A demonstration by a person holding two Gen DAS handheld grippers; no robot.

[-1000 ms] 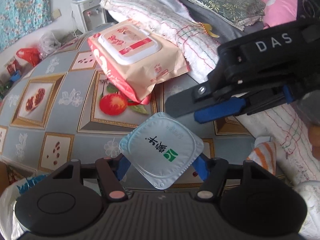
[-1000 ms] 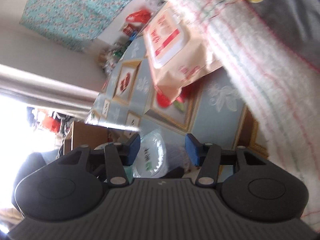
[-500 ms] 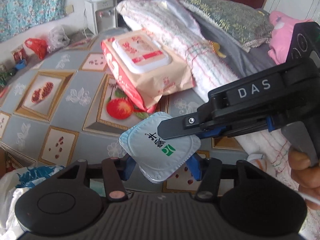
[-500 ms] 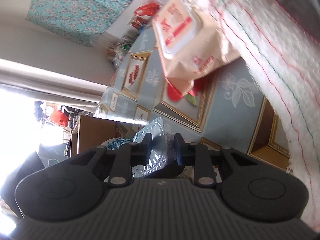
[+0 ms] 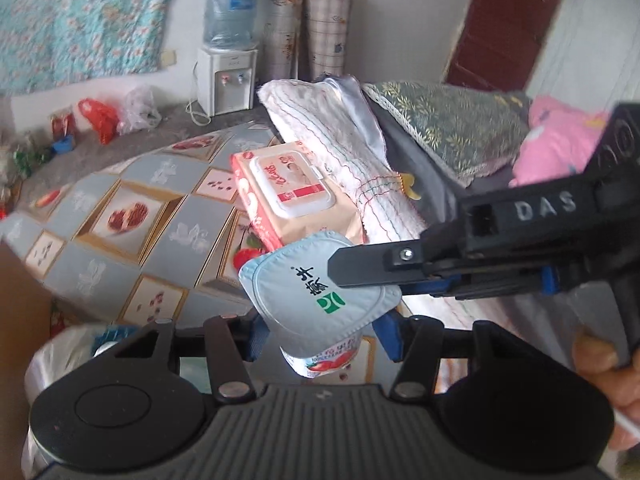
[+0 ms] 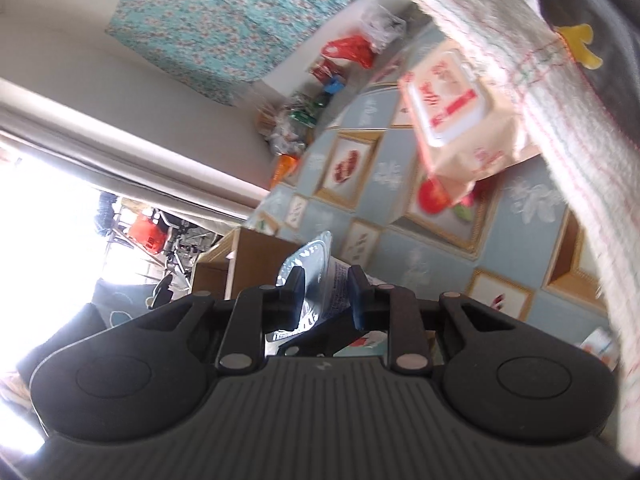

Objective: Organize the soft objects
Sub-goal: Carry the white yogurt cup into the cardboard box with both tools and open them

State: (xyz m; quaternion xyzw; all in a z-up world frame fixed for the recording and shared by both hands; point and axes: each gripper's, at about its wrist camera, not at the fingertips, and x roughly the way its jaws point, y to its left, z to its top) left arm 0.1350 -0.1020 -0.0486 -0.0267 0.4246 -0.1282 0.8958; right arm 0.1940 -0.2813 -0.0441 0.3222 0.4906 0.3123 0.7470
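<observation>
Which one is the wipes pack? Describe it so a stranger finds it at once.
Start at the bed covered by the grey cloth with gold-framed fruit pictures. Along its far side lies a rolled white blanket with red stitching; the flat peach-and-red plastic wipes pack leans against that roll. It alone has a white hinged flip lid on top, unlike the small foil-lidded yogurt cup nearer the camera.

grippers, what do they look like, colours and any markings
Both are matte black plastic. The left gripper has a ribbed body, two round caps, silver pivot screws and blue-padded fingers. The right gripper shows raised grey letters DAS, a silver screw and blue pads; in its own view it looks the same. No cables or sleeves show.
</observation>
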